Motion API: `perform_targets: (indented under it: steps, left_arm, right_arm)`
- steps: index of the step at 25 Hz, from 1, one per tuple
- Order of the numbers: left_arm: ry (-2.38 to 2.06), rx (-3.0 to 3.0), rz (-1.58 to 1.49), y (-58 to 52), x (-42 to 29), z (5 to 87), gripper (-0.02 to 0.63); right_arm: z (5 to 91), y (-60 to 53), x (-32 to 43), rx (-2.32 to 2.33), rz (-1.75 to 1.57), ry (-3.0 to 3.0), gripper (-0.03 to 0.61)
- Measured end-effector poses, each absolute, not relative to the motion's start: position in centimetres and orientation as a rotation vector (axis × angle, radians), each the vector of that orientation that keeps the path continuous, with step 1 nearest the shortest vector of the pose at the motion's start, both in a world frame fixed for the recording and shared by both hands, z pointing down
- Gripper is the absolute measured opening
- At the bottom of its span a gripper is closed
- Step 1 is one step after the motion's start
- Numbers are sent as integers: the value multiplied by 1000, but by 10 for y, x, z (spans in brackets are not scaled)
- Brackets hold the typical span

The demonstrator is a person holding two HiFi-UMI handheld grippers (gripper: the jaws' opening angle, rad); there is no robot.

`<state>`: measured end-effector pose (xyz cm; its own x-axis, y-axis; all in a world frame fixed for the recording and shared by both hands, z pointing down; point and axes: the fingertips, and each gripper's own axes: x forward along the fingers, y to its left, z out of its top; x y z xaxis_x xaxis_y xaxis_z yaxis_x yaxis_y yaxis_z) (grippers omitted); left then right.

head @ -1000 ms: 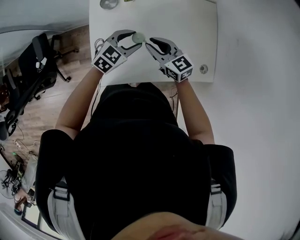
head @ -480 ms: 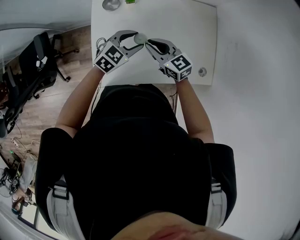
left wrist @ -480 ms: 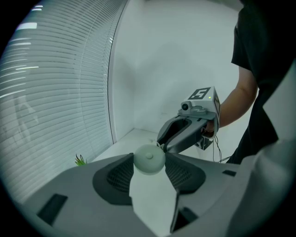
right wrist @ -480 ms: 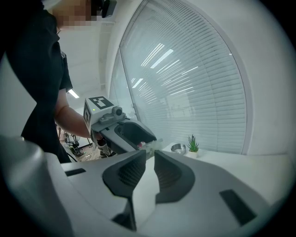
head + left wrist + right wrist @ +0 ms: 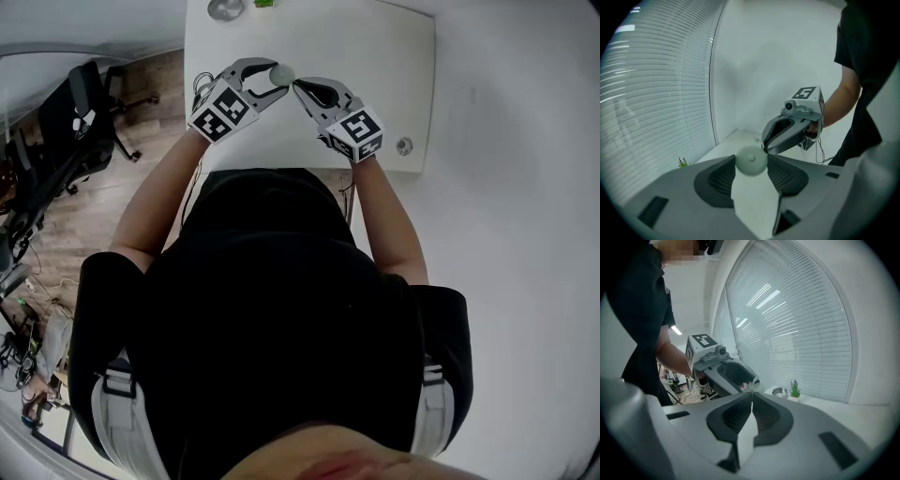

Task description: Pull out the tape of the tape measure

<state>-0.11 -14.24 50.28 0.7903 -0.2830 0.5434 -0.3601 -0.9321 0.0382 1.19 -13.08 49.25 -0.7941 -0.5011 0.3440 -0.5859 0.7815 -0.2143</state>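
- Over the near part of the white table [image 5: 375, 66], in the head view, the person holds the two grippers tip to tip. The left gripper [image 5: 274, 80] holds the round pale tape measure [image 5: 280, 71] above the table. The right gripper [image 5: 298, 86] touches the right side of it with its tips.
- At the far edge of the table stand a metal bowl [image 5: 224, 8] and a small green plant [image 5: 262, 3], well apart from the grippers.
- In the left gripper view, the left gripper [image 5: 751, 163] has its jaws partly apart. Both pads press on the tape measure [image 5: 751, 157], which sits between the tips. The right gripper [image 5: 765, 146] meets the tape measure from the right.
- In the right gripper view, the right gripper [image 5: 751, 393] has just been closing its jaws, and they now lie together. A small pale tab [image 5: 752, 385] of the tape stands out at the tips and seems pinched between them. The left gripper [image 5: 752, 381] is just behind the tab.
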Motion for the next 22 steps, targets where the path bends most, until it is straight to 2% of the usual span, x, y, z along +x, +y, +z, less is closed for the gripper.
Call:
perform_targets:
  steps: [10, 22]
  left_arm:
    - [-513, 2816, 858, -145, -3, 502, 224]
    - [-646, 2775, 909, -169, -43, 505, 224]
  right_arm:
    - [495, -130, 10, 815, 402, -2706, 9]
    - [492, -152, 63, 993, 418, -2643, 9]
